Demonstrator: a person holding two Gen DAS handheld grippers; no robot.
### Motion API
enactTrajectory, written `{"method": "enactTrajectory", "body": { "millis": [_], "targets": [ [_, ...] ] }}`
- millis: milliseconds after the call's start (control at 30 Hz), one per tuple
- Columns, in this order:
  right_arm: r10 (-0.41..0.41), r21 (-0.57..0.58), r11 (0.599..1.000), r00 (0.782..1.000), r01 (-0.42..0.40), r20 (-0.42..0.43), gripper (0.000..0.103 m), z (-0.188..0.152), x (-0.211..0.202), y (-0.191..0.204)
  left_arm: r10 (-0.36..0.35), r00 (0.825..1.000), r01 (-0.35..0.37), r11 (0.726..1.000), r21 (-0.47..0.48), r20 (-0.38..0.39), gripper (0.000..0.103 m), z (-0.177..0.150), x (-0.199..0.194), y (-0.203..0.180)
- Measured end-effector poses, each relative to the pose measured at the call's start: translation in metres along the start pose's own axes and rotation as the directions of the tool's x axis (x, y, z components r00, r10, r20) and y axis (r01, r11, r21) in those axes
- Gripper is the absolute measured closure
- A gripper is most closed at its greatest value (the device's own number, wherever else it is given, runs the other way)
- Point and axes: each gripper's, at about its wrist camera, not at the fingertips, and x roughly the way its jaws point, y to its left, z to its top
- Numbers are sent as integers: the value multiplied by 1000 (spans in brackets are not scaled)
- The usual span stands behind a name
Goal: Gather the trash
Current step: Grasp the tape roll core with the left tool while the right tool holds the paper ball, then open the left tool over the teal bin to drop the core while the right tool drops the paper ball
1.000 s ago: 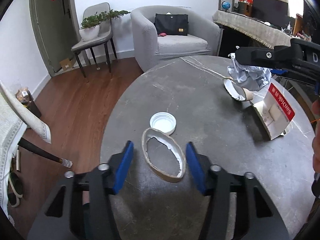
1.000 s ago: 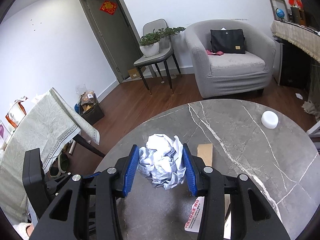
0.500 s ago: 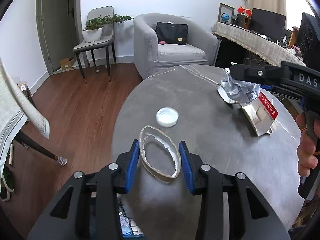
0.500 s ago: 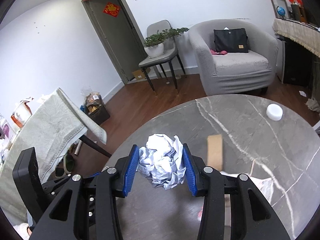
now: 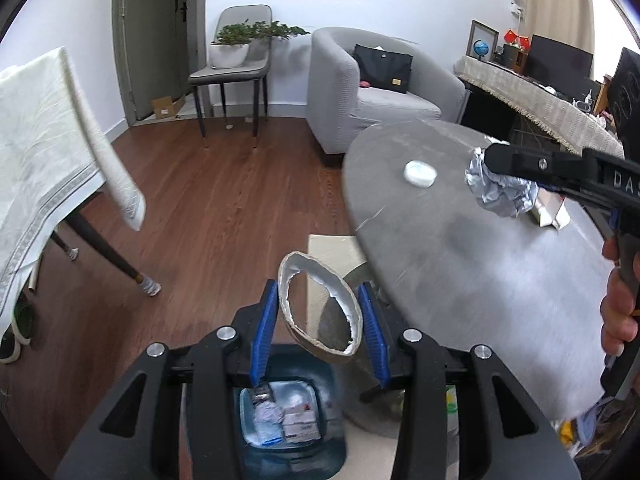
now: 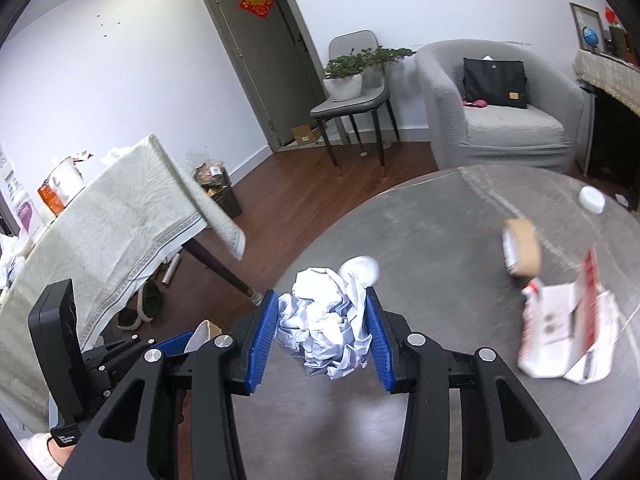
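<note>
My left gripper [image 5: 320, 320] is shut on a squashed cardboard tape ring [image 5: 320, 308] and holds it off the table's edge, above a blue trash bin [image 5: 288, 420] that holds paper scraps. My right gripper [image 6: 322, 332] is shut on a crumpled white paper ball [image 6: 324, 328] and holds it above the grey round table [image 6: 440, 240]. The paper ball also shows in the left wrist view [image 5: 500, 192], over the table [image 5: 460, 260].
On the table lie a white lid [image 5: 420, 172], another white lid [image 6: 592, 199], a brown tape roll [image 6: 522, 252] and a torn red-and-white carton [image 6: 568, 332]. A cloth-covered table [image 6: 120, 220] stands at the left. A grey armchair [image 5: 376, 92] and a chair with a plant [image 5: 236, 60] stand behind.
My left gripper closed on the tape ring, lifted it and carried it left off the table to above the bin. My right gripper moved with the paper ball still held.
</note>
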Motion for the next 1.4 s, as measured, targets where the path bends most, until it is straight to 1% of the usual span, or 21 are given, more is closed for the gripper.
{"method": "enactTrajectory", "body": {
  "millis": [100,200,267,367,433,567,767,833,900,933,1000,1033,1100,1133,1233,1333,1400],
  "targets": [
    [18,-14,1000,1000,-18,-8,59,-7,5,19,22,1000,-22,1000,-3,-17,60,-17,-6,15],
    [29,-39,999,999,-30,-22,59,-16,10,39,39,997,-40,999,-12,-70,60,-38,-2,34],
    [34,-55,998,999,-36,-35,59,-22,13,50,34,993,-37,999,-24,-113,60,-50,4,42],
    [42,-84,995,997,-47,-60,59,-31,20,70,14,988,-19,999,-33,-156,60,-64,15,51],
    [44,-106,993,996,-52,-76,59,-36,25,81,27,983,-31,999,-19,-182,60,-75,23,55],
    [49,-139,988,994,-62,-99,59,-43,33,99,45,965,-51,999,-16,-259,60,-97,42,71],
    [59,-164,983,990,-79,-127,59,-47,50,121,1,938,-27,997,-71,-346,59,-120,59,86],
    [63,-174,981,989,-87,-137,59,-48,56,129,-3,933,-27,997,-79,-360,59,-123,61,88],
    [63,-181,979,987,-89,-148,59,-50,62,133,-23,921,-13,996,-90,-388,58,-129,68,92],
    [61,-184,979,986,-90,-156,59,-51,66,136,-29,917,-10,995,-95,-397,57,-131,70,94],
    [58,-190,978,984,-90,-167,59,-53,72,141,-31,913,-9,995,-96,-407,48,-136,70,98],
    [56,-193,977,983,-90,-172,59,-54,75,143,-33,913,-8,995,-97,-406,46,-135,69,99],
    [54,-196,976,982,-90,-182,59,-56,80,146,-27,920,-14,995,-101,-391,38,-134,63,106],
    [53,-196,976,981,-90,-188,59,-57,83,147,-22,923,-19,995,-102,-385,36,-133,61,109],
    [44,-200,976,976,-88,-214,59,-62,93,150,2,937,-42,993,-108,-351,35,-129,49,124],
    [38,-208,974,969,-90,-244,59,-70,104,153,9,950,-51,991,-125,-311,33,-124,37,136],
    [30,-219,972,964,-90,-263,59,-75,111,157,19,960,-60,988,-139,-281,27,-118,27,146]
  ]
}}
